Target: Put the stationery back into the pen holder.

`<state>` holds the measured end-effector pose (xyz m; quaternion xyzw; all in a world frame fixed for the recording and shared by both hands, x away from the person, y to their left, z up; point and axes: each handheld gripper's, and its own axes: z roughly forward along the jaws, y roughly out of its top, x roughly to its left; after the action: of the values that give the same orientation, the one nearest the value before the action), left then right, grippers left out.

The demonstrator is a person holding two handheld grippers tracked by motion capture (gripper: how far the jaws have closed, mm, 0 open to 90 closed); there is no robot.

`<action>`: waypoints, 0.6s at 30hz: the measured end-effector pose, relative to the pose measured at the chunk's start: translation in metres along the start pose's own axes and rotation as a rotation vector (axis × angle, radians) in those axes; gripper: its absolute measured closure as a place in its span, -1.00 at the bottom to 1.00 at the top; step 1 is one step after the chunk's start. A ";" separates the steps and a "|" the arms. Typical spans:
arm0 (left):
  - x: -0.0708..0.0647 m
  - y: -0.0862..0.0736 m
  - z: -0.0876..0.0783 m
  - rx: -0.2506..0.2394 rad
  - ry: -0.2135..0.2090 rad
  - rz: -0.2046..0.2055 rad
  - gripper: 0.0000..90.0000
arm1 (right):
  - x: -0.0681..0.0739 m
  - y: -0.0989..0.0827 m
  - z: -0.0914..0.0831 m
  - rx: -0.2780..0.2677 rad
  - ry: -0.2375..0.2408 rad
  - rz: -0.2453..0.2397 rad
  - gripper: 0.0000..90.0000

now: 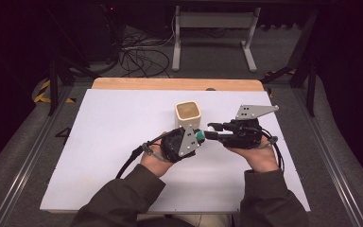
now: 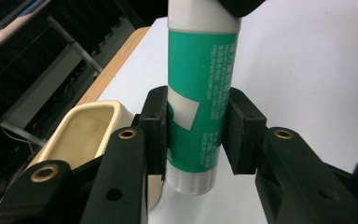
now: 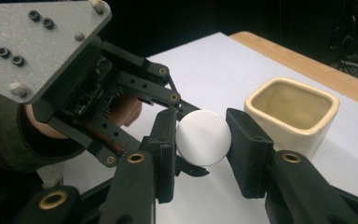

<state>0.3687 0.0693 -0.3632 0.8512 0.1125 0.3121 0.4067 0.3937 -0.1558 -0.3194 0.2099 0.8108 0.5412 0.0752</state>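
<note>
A glue stick (image 2: 200, 70) with a green label and a white cap hangs in the air between my two grippers, just above the white table (image 1: 118, 142). My left gripper (image 2: 198, 135) is shut on its green body, the pads pressing on both sides. My right gripper (image 3: 201, 140) is shut on the white cap end (image 3: 203, 136), which faces its camera as a round disc. In the high view the left gripper (image 1: 197, 137) and the right gripper (image 1: 211, 128) meet tip to tip at the glue stick (image 1: 201, 136), right in front of the cup.
A cream square cup (image 1: 188, 115) stands upright on the table just behind the grippers; it also sits close beside the left jaw (image 2: 81, 135) and behind the right jaw (image 3: 291, 112). A wooden strip (image 1: 177, 84) runs along the table's far edge.
</note>
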 end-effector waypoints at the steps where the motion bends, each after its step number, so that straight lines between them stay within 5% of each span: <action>1: 0.000 0.000 0.000 -0.004 -0.004 -0.010 0.45 | 0.000 0.000 0.000 -0.008 0.002 0.003 0.44; 9: 0.002 -0.001 0.002 -0.005 -0.011 -0.024 0.45 | -0.004 -0.002 -0.003 -0.065 -0.003 0.026 0.32; 18: 0.009 -0.002 0.002 -0.045 -0.022 -0.086 0.45 | -0.010 -0.004 -0.015 -0.156 -0.037 0.052 0.18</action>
<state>0.3774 0.0734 -0.3618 0.8395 0.1375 0.2876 0.4400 0.3962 -0.1744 -0.3181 0.2344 0.7590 0.6005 0.0920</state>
